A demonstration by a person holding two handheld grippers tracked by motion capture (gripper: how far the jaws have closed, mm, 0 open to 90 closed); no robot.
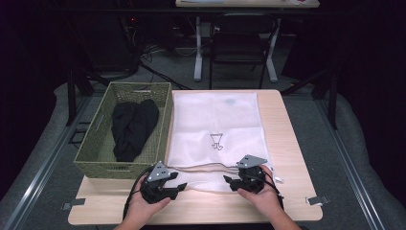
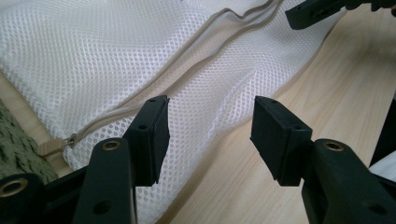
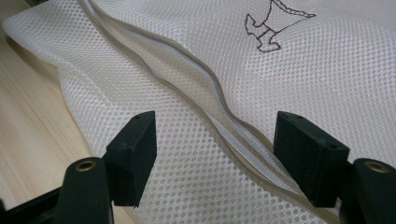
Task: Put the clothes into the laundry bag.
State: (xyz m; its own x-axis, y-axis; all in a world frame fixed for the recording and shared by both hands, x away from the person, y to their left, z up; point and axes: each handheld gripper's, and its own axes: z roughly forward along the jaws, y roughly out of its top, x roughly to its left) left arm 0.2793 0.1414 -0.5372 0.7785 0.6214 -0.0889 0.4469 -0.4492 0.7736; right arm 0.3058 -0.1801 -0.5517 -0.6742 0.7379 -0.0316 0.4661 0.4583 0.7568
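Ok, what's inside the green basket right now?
A bundle of black clothing lies in the woven basket, filling most of its length. Anything beneath the fabric is covered, so I cannot tell.

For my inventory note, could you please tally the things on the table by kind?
White mesh laundry bag: 1
Green woven basket: 1
Black garment, lying in the basket: 1
Total: 3
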